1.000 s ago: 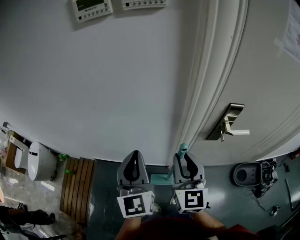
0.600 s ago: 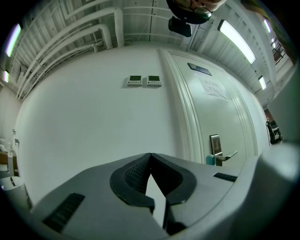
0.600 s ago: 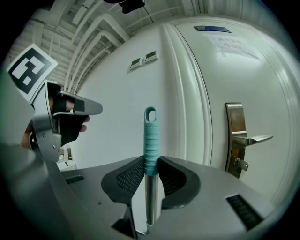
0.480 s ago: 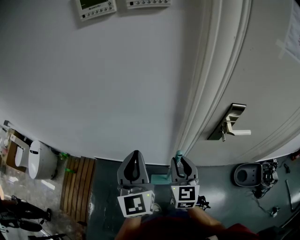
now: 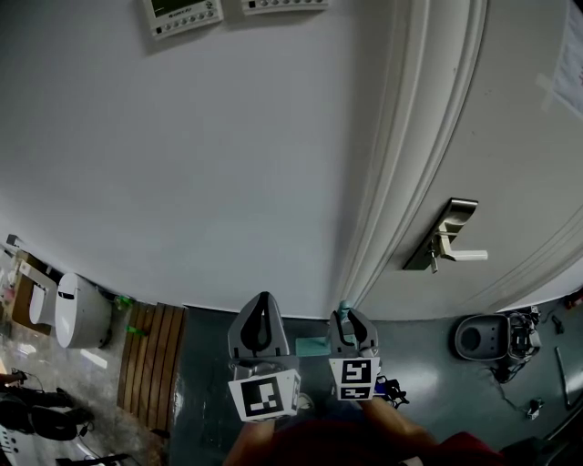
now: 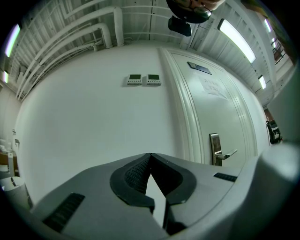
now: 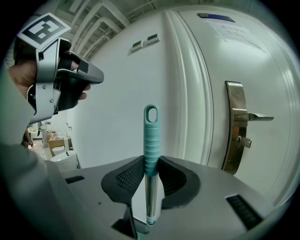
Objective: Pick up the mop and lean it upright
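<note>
The mop's teal handle grip [image 7: 150, 140] stands upright between the pads of my right gripper [image 7: 151, 171], which is shut on it, with the metal shaft running down below the jaws. In the head view the handle's teal tip [image 5: 344, 309] pokes up from the right gripper [image 5: 352, 320], close to the white door frame [image 5: 401, 182]. The teal mop head [image 5: 310, 346] lies on the floor between the two grippers. My left gripper [image 5: 262, 309] is held level beside it, shut with nothing in it [image 6: 150, 157]. It also shows in the right gripper view [image 7: 96, 77].
A white door with a metal lever handle [image 5: 446, 244] is at the right. Two control panels [image 5: 182, 14] hang high on the white wall. A white bin [image 5: 77, 314] and a wooden slat mat [image 5: 150, 364] are at the lower left, and a grey round device [image 5: 478, 339] is at the lower right.
My right gripper has sunk toward the floor with the mop handle in it and tipped slightly downward. The left gripper has stayed where it was.
</note>
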Demonstrator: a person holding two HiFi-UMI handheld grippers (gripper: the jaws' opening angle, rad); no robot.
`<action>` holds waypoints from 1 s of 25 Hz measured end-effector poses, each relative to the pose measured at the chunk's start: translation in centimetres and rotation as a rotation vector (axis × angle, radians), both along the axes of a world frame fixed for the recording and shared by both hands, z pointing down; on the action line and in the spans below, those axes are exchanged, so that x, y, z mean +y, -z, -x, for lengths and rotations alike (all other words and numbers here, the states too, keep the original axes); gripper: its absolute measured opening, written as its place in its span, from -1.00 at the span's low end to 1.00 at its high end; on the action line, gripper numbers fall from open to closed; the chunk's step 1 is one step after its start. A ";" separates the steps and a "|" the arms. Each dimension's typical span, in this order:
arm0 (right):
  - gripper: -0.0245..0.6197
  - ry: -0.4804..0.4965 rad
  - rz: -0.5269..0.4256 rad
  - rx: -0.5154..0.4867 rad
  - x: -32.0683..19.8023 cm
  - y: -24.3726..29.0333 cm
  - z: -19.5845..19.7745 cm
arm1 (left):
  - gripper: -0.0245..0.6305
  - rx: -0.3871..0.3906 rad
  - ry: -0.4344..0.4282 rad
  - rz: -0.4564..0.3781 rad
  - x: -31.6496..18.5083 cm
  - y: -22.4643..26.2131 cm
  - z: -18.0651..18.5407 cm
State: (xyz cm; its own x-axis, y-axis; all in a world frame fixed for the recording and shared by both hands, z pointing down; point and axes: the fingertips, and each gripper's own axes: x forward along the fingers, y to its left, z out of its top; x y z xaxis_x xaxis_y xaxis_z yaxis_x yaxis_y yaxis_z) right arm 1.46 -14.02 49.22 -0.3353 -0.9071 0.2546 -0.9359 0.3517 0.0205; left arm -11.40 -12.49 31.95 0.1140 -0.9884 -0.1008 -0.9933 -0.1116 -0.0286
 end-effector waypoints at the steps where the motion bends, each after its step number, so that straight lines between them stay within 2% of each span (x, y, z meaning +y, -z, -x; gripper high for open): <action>1: -0.59 0.001 -0.002 0.000 0.0 0.0 0.0 | -0.88 0.008 0.000 0.005 0.0 -0.1 -0.1; 11: -0.59 -0.003 -0.020 0.009 -0.8 -0.1 0.4 | -0.88 0.036 -0.004 0.010 0.0 -0.4 -0.3; 25: -0.58 -0.052 -0.044 0.028 -6.7 -0.5 1.1 | -0.88 0.027 0.011 0.013 0.6 -0.6 0.2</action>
State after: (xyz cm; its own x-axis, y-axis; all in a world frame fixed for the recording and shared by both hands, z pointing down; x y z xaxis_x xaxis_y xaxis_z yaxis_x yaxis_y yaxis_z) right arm 0.32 -20.69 49.76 -0.2810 -0.9336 0.2223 -0.9516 0.3011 0.0617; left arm -11.55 -11.93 32.50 0.1006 -0.9908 -0.0906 -0.9949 -0.1010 0.0000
